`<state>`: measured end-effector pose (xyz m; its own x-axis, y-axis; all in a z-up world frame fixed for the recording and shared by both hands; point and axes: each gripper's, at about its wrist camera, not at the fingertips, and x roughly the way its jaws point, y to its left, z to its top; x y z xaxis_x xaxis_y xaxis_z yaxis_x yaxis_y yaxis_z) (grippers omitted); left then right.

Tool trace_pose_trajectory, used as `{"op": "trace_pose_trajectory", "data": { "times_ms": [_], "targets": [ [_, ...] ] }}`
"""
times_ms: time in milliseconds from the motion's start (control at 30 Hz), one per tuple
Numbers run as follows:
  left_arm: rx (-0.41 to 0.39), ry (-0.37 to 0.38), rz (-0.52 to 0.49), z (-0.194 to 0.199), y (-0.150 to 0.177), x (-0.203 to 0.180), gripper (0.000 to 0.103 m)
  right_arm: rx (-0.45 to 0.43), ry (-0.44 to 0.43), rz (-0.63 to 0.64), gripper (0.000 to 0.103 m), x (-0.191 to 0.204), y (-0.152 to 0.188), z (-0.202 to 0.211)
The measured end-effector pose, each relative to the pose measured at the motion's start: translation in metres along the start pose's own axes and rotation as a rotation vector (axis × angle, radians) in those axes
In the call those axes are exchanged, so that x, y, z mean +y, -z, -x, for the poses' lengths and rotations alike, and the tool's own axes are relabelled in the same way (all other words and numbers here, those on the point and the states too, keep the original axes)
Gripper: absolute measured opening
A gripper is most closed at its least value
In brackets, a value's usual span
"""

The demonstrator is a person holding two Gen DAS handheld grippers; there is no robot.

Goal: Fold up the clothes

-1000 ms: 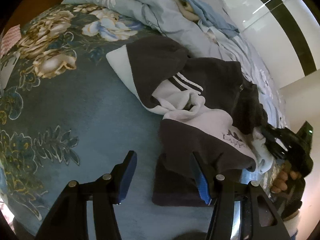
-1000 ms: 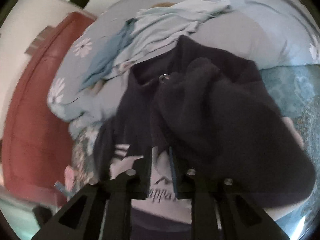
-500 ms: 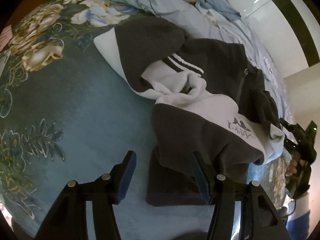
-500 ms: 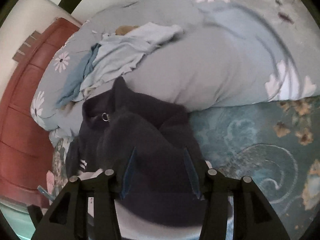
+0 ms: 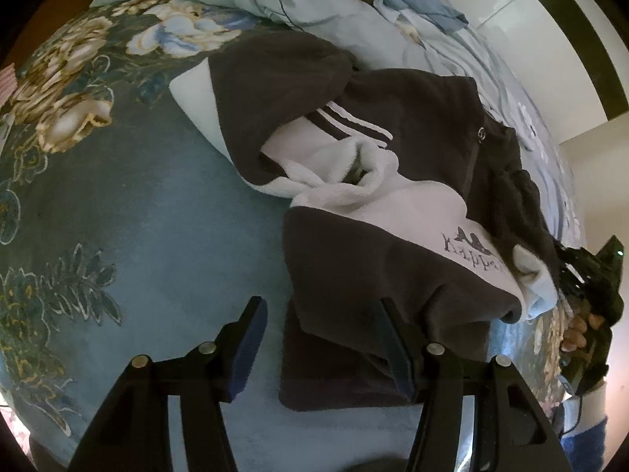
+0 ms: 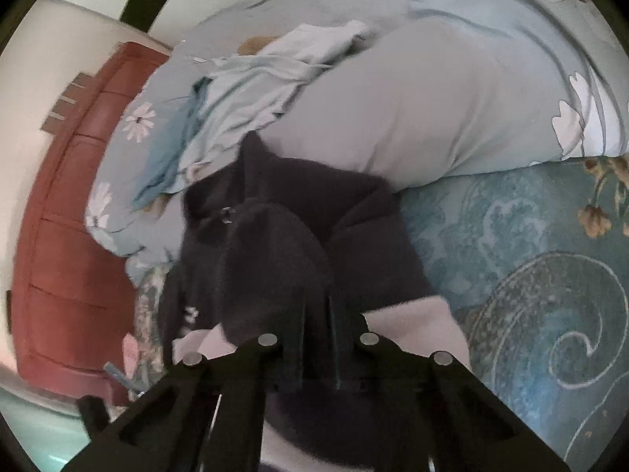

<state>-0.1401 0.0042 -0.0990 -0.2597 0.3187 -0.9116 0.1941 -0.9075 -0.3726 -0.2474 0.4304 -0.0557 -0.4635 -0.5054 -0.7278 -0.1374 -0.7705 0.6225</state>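
A navy and white fleece sweatshirt [image 5: 373, 255] lies crumpled on the teal floral blanket [image 5: 157, 216], a sleeve folded across its chest. My left gripper [image 5: 320, 306] hangs open over its near hem; one finger is above the dark cloth, the other above bare blanket, and the pads press nothing. In the right wrist view the right gripper [image 6: 317, 303] is shut on a dark fold of the sweatshirt [image 6: 275, 244]. The left wrist view shows that right gripper [image 5: 570, 271] at the garment's right edge, held by a hand [image 5: 578, 330].
A pale blue flowered quilt [image 6: 432, 98] is bunched behind the sweatshirt, with light blue clothes [image 6: 255, 78] heaped on it. A red-brown wooden headboard [image 6: 70, 216] stands at the left of the right wrist view. Open blanket [image 6: 530, 255] stretches to the right.
The right gripper left the logo area, opened wide over the dark sleeve at the garment's right edge, then shut on a dark fold. The left gripper stayed open and sank slightly toward the hem.
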Motion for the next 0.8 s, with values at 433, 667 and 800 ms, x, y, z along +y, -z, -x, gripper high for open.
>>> {"op": "trace_pose_trajectory", "data": {
  "times_ms": [433, 667, 800],
  "targets": [
    [-0.061, -0.049, -0.032, 0.015, -0.025, 0.010, 0.062, -0.556, 0.139, -0.362, 0.008, -0.115, 0.001, 0.190],
    [-0.102, -0.136, -0.052, 0.016, -0.053, 0.019, 0.062, -0.555, 0.262, -0.580, 0.007, -0.189, 0.045, 0.196],
    [-0.105, -0.195, -0.084, 0.011, -0.075, 0.026, 0.062, -0.496, 0.338, -0.592, 0.007, -0.199, 0.054, 0.181]
  ]
}}
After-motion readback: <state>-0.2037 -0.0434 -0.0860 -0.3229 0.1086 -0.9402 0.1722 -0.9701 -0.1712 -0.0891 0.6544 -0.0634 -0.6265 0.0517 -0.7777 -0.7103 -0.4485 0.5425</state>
